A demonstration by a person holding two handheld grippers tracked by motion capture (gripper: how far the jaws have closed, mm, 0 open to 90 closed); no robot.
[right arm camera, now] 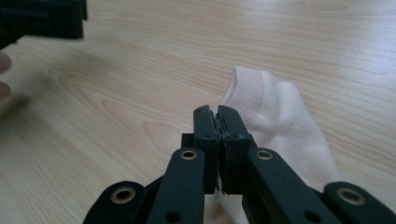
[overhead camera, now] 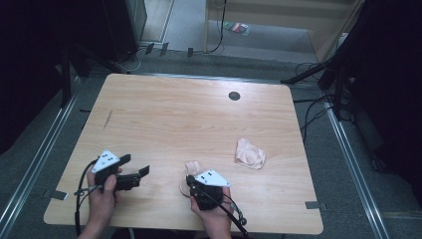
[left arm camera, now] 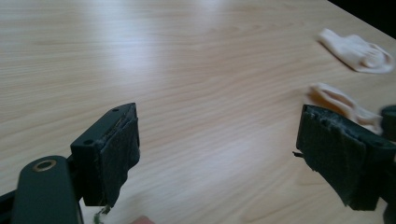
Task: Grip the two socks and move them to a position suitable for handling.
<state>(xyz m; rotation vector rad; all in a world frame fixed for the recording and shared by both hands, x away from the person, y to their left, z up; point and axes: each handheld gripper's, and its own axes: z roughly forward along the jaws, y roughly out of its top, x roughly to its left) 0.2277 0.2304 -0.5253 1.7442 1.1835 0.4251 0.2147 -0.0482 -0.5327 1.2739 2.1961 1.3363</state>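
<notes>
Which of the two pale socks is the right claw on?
The near sock, at the table's front edge, lies under the shut right claw. The other sock lies bunched up farther out to the right, touched by nothing.

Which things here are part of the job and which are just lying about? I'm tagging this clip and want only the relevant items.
Part of the job:
- near sock, pale, pinched in the right gripper
- far sock, crumpled on the table
- left gripper, jaws wide apart, holding nothing

Lying about:
- dark round hole in the tabletop
- cables on the floor
- coloured packet on the floor beyond
</notes>
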